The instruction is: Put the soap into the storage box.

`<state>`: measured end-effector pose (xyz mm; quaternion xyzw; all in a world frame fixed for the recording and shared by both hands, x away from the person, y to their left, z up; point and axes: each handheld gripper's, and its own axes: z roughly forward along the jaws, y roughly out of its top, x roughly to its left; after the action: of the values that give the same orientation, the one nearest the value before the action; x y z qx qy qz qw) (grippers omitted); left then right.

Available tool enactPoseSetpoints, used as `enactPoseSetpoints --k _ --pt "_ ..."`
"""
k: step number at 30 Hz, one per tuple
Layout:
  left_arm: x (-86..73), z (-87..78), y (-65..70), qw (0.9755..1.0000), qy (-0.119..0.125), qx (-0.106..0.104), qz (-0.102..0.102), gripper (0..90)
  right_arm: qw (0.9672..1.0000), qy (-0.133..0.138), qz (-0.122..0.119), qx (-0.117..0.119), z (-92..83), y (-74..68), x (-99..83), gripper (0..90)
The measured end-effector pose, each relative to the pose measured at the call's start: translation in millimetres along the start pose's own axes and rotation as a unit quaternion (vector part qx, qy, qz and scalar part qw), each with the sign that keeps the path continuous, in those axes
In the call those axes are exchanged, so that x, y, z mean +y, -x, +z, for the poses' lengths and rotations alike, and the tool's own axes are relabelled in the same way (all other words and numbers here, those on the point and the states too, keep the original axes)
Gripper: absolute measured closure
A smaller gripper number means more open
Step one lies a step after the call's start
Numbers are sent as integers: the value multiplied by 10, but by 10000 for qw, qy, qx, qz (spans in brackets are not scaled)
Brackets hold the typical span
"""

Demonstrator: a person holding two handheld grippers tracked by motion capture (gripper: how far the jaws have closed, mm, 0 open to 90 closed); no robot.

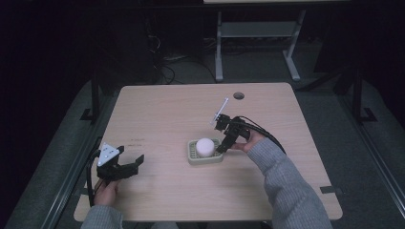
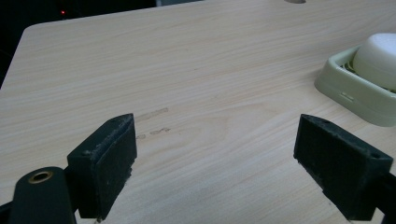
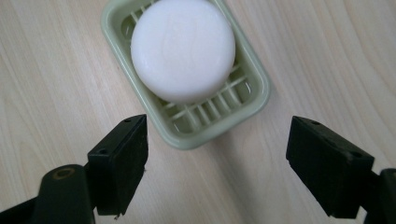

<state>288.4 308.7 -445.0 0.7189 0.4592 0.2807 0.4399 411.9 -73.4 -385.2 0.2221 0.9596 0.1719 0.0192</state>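
Note:
A round white bar of soap lies in a pale green slatted soap dish near the middle of the wooden table. My right gripper hovers just to the right of the dish, tilted down toward it, open, nothing between its jaws. My left gripper rests low over the table's front left, open and empty, pointing toward the dish and the soap, which lie well ahead of it.
The light wooden table has a round cable hole near its far edge. Faint marks streak the wood ahead of the left gripper. A grey desk frame stands on the dark floor beyond.

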Motion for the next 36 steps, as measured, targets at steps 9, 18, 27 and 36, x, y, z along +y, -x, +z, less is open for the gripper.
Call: enactPoseSetpoints --k 9,18,27,36 --pt "0 1 4 10000 -3 -6 4 128 9999 40 66 -72 -76 7 -81 204" --pt "-2 4 11 10000 5 -10 -2 128 9998 96 138 -54 -118 18 -207 206" --pt "-3 3 11 10000 -21 -3 13 128 9996 83 268 -42 -132 55 -367 209" --pt "-4 5 13 10000 -23 -9 12 128 9994 80 343 -48 -155 52 -494 212"
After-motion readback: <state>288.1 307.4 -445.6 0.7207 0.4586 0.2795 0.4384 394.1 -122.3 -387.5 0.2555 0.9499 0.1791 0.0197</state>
